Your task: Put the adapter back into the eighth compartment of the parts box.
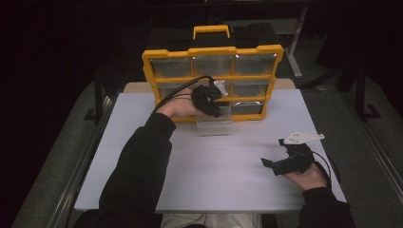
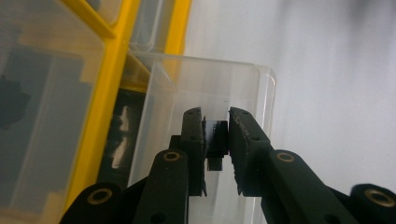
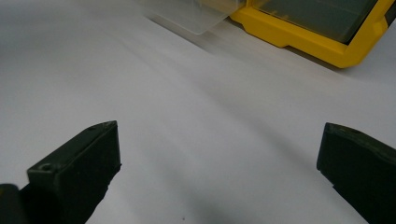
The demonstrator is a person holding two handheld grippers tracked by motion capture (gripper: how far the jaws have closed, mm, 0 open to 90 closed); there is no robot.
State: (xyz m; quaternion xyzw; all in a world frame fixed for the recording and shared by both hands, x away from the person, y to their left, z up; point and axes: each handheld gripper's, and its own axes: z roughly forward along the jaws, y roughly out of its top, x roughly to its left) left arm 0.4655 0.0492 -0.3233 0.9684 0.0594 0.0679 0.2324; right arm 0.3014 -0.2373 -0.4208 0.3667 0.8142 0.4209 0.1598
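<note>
Nearest the person, at about 4 o'clock on the bench, the right gripper rests in the hand with its fingers spread wide on nothing, well apart from the drawer. That clear drawer lies toward 12 o'clock, drawn partway out of the bottom row of the yellow organiser, its long axis running 12 to 6. The left gripper is the one at it, fingers closed to a narrow gap on the small dark pull at the drawer's front wall, so the next move is probably a straight pull toward 6.
</note>
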